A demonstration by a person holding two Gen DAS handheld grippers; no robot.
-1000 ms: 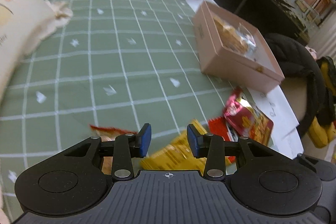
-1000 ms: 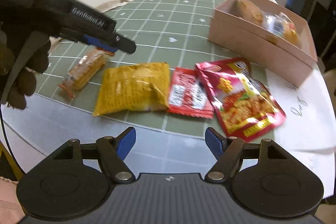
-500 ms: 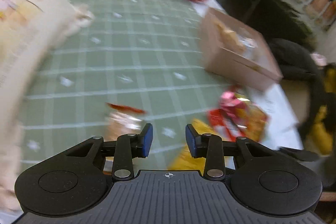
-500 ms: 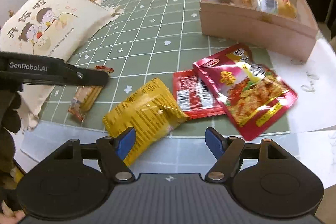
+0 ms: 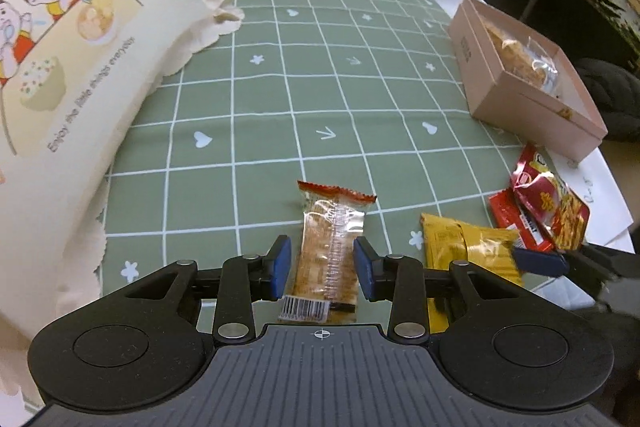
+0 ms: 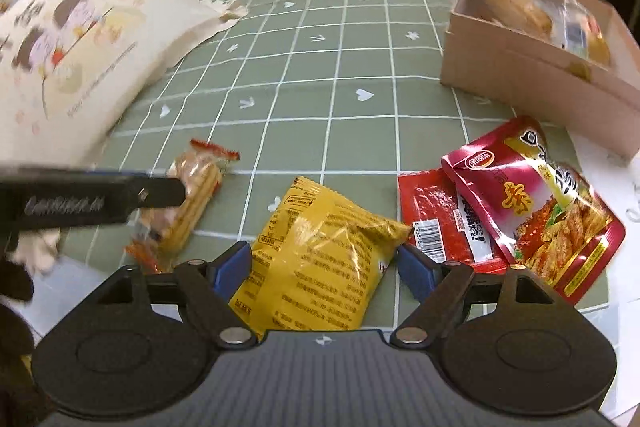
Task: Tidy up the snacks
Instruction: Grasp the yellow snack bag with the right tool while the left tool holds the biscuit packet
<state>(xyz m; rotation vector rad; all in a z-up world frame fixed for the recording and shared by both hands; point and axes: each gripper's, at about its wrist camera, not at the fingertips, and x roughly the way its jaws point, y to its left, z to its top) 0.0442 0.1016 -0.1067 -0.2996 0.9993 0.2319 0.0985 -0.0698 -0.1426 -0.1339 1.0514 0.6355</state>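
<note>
Snacks lie near the green table's front edge, one between each tool's blue tips.
Cracker pack sits between the left gripper tips, which have just opened and do not press it. Yellow bag sits inside the right gripper, just opened wide. Pink box stands behind.

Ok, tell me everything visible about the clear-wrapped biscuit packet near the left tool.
The biscuit packet is a long, clear plastic wrapper with red crimped ends, tan biscuits stacked inside and a barcode at its near end. It lies flat on the green checked tablecloth, lengthwise between the left tool's blue pads, which straddle it without visibly pressing. The yellow bag lies beside it, apart.
</note>
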